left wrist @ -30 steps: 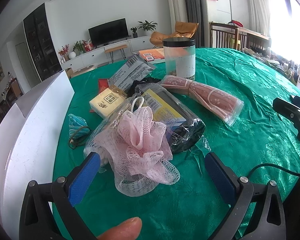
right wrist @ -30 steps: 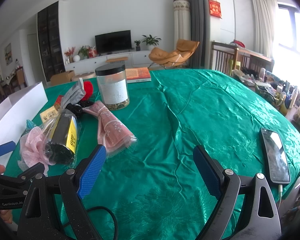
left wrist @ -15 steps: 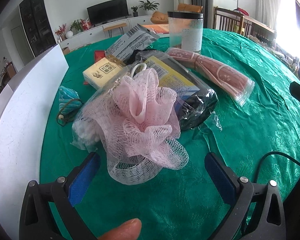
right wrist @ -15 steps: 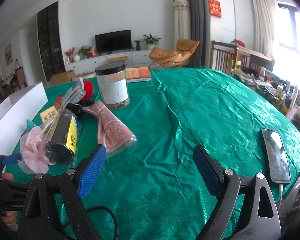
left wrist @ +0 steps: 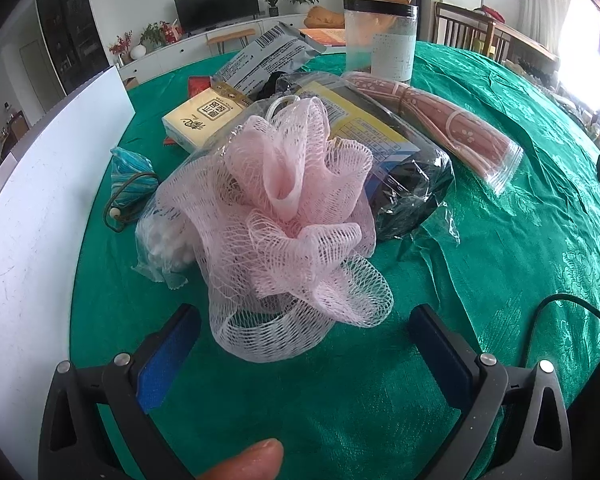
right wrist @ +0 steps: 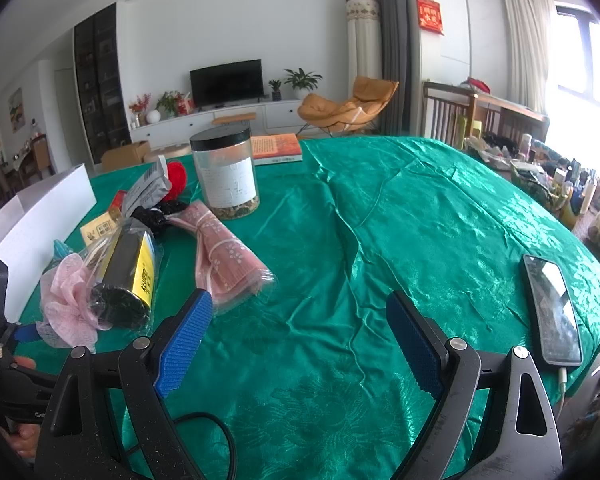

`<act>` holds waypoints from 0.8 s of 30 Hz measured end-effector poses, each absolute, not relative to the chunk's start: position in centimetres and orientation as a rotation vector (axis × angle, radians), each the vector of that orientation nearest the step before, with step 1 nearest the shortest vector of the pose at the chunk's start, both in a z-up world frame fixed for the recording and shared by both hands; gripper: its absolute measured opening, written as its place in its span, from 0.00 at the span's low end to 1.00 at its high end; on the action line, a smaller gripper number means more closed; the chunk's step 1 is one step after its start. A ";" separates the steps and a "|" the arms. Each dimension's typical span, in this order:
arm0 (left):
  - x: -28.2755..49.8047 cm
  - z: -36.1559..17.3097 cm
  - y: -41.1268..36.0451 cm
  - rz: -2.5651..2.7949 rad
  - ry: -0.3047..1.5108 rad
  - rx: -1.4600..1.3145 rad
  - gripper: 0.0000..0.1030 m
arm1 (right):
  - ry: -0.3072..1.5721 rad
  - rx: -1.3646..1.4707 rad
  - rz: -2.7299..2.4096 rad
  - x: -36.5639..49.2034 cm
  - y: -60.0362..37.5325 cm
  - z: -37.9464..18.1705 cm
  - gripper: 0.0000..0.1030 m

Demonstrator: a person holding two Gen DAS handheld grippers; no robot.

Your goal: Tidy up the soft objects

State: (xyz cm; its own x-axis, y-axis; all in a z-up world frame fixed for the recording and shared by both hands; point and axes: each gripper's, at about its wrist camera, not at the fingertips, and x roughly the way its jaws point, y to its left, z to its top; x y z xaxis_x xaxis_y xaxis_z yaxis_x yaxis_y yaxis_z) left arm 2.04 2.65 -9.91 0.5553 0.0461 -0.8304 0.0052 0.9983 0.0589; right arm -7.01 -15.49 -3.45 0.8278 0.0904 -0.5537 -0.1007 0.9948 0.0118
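presently, item: pink mesh bath pouf (left wrist: 284, 224), on tabletop (left wrist: 500, 280), just beyond my left gripper (left wrist: 304, 344), fingers wide apart, empty. likely featherlight, squashy, snag-prone; grip the gathered centre. right gripper (right wrist: 300, 332) likewise spread, empty.

You can read little here. The yellow tissue pack (left wrist: 204, 118) carries Chinese characters in a dark square frame, too distorted to make out surely. The grey pouch (left wrist: 266, 58) shows a barcode and lines of fine print, unreadable. The yellow label on the black roll (right wrist: 142, 276) bears dark letters, too blurred to spell. The red wall hanging (right wrist: 430, 14) has gold characters, illegible.
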 end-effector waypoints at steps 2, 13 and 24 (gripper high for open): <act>2.1 -9.9 2.7 0.023 0.984 0.053 1.00 | 0.587 -0.018 0.101 -7.0 -15.5 -3.4 0.88; 2.2 -10.2 3.6 0.006 1.013 -0.011 1.00 | 0.588 -0.016 0.101 -7.0 -15.6 -3.4 0.88; 2.4 -10.2 3.5 0.006 1.024 -0.010 1.00 | 0.590 -0.013 0.102 -6.9 -15.8 -3.4 0.88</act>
State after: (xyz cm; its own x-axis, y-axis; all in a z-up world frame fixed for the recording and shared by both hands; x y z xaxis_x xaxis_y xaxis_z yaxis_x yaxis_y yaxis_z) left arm 2.39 3.53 -10.22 0.5198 0.0003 -0.8543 -0.0097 0.9999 -0.0055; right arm -6.90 -15.80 -3.42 0.8260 0.0920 -0.5562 -0.0996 0.9949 0.0166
